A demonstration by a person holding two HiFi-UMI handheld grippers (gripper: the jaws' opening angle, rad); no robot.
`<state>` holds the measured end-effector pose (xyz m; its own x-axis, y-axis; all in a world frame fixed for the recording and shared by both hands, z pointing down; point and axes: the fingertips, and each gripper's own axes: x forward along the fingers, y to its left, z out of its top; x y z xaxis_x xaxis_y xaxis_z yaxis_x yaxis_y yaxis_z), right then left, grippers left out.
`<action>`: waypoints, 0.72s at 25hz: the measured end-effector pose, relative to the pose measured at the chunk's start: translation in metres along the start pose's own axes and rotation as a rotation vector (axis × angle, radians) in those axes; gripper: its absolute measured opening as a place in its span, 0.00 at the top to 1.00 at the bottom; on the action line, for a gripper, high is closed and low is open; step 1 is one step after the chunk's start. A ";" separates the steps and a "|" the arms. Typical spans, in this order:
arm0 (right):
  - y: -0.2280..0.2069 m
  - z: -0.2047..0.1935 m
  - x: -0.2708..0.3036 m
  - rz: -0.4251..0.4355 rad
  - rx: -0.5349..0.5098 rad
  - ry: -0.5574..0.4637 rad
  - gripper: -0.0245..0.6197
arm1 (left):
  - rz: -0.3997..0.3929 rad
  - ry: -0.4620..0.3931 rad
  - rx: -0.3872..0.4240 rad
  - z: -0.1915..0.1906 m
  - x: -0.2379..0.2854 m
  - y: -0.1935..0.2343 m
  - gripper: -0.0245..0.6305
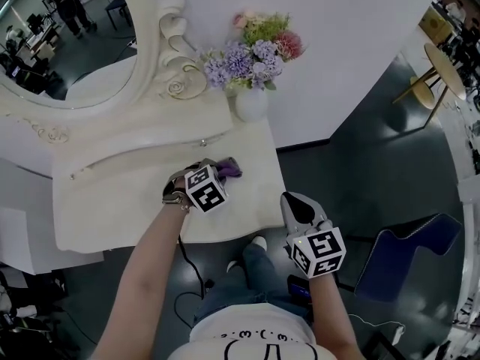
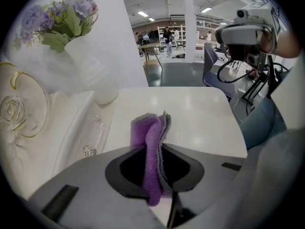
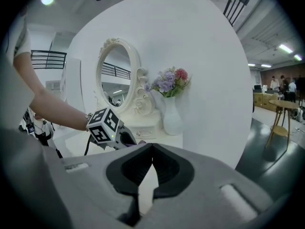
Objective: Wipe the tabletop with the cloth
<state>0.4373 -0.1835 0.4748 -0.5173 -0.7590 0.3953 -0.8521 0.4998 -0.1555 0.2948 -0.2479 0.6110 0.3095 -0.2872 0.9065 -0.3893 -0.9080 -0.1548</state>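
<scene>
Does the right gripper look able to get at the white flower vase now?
Probably yes: only bare white tabletop lies between right gripper and white flower vase; the left gripper with purple cloth sits aside.

A white wall (image 1: 337, 66) backs an oval mirror (image 1: 67, 43) in a carved cream frame (image 1: 161, 43); a vase (image 1: 251, 103) of purple and pink flowers (image 1: 255, 51) stands on the white tabletop (image 1: 150, 208). Beyond, dark glossy floor (image 1: 375, 178), a round wooden table (image 1: 446, 70), a blue chair (image 1: 409, 250), and ceiling strip lights (image 2: 143, 14) over an open hall.

Cloth (image 1: 231, 168) mostly behind left tongs (image 1: 217, 171); mirror (image 1: 71, 51) cropped at pic's top-L edge.
</scene>
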 end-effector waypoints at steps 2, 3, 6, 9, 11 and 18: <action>0.010 -0.002 -0.006 -0.003 -0.003 -0.004 0.96 | -0.020 -0.011 -0.002 -0.003 -0.005 -0.016 0.85; 0.015 -0.004 -0.009 -0.006 -0.003 -0.005 0.96 | -0.034 -0.016 -0.004 -0.004 -0.008 -0.026 0.85; 0.032 -0.009 -0.020 -0.016 0.003 -0.005 0.96 | -0.099 -0.020 -0.006 -0.007 -0.016 -0.058 0.85; 0.050 -0.013 -0.032 -0.020 -0.003 -0.004 0.96 | -0.161 -0.016 -0.005 -0.010 -0.026 -0.090 0.85; 0.062 -0.013 -0.039 -0.023 -0.012 -0.007 0.96 | -0.183 -0.016 0.003 -0.013 -0.032 -0.107 0.85; 0.091 -0.031 -0.069 -0.053 -0.011 -0.005 0.96 | -0.261 -0.040 0.047 -0.024 -0.050 -0.168 0.85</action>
<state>0.3979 -0.0727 0.4613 -0.4724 -0.7864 0.3980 -0.8771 0.4638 -0.1245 0.3240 -0.0735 0.6006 0.4285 -0.0522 0.9020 -0.2512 -0.9659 0.0635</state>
